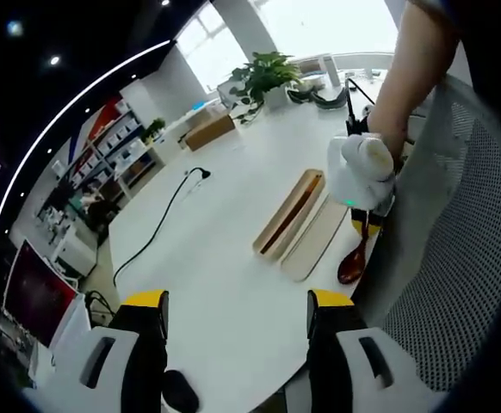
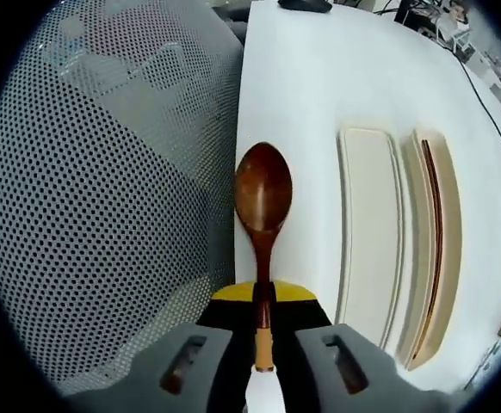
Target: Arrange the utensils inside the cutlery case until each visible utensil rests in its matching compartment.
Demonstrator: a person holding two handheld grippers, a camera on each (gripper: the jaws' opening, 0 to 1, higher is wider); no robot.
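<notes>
The wooden spoon looked light, stiff and smooth, pinched by its thin handle in my right gripper at the counter edge, so I judged it could swivel. The cutlery case lay just right of it, and my left gripper hung spread, holding nothing.

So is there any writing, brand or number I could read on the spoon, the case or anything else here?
No readable text anywhere.
Wooden spoon: plain.
Cutlery case and its lid: no markings.
Red screen and shelves at the far wall: too small and blurred to read.
</notes>
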